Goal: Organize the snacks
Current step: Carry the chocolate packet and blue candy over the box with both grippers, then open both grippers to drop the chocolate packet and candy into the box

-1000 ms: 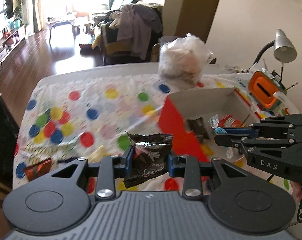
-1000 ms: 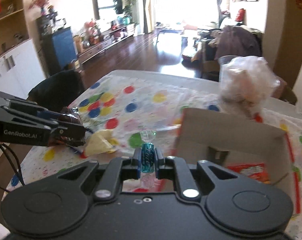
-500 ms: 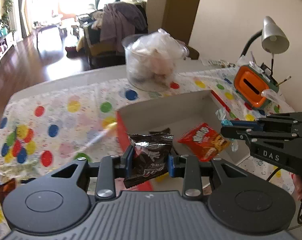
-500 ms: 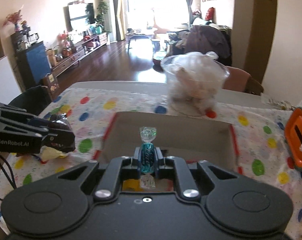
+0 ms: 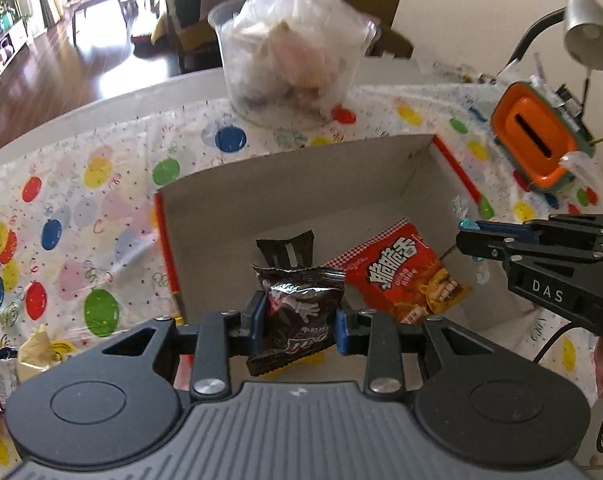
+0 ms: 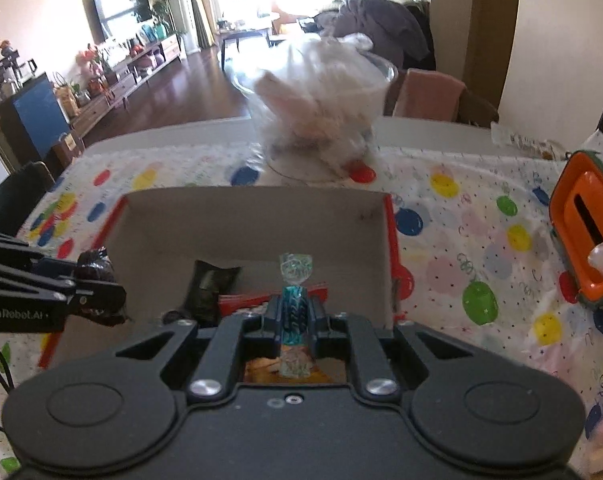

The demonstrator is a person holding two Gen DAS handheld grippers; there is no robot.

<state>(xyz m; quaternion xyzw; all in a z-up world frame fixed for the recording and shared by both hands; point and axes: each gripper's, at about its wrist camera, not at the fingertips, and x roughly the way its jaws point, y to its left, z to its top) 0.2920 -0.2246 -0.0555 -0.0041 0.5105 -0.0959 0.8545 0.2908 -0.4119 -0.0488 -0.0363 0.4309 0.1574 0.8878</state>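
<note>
The left gripper (image 5: 300,322) pinches a crinkled dark brown foil snack packet (image 5: 299,312) between its blue pads, holding it over the near edge of an open cardboard box (image 5: 285,188). The right gripper (image 6: 295,312) is closed tight on a small teal candy (image 6: 294,308) in clear twisted cellophane, its upper twist standing above the fingers, also over the box.

The box is shallow and rectangular, with plain grey-brown inner walls and red outer edges. Inside lie a glossy red snack bag (image 5: 407,272) with bold characters and a small dark wrapper (image 5: 287,248) beside it.

The box sits on a table (image 5: 113,96) covered by a thin white plastic cloth (image 5: 101,200) printed with coloured balloons and dots. Just beyond the box stands a round clear tub (image 5: 289,60) stuffed with crumpled white bags; motion blur hides what they hold. To the right are an orange box with a dark slot (image 5: 535,140) and a grey desk lamp (image 5: 589,36) on a bent black neck. More loose wrappers (image 5: 33,350) lie at the left table edge.

Behind is a sunlit living room with dark wooden flooring (image 6: 181,92), a television (image 6: 119,4) on a low cabinet, and a chair heaped with clothes (image 6: 381,28).
</note>
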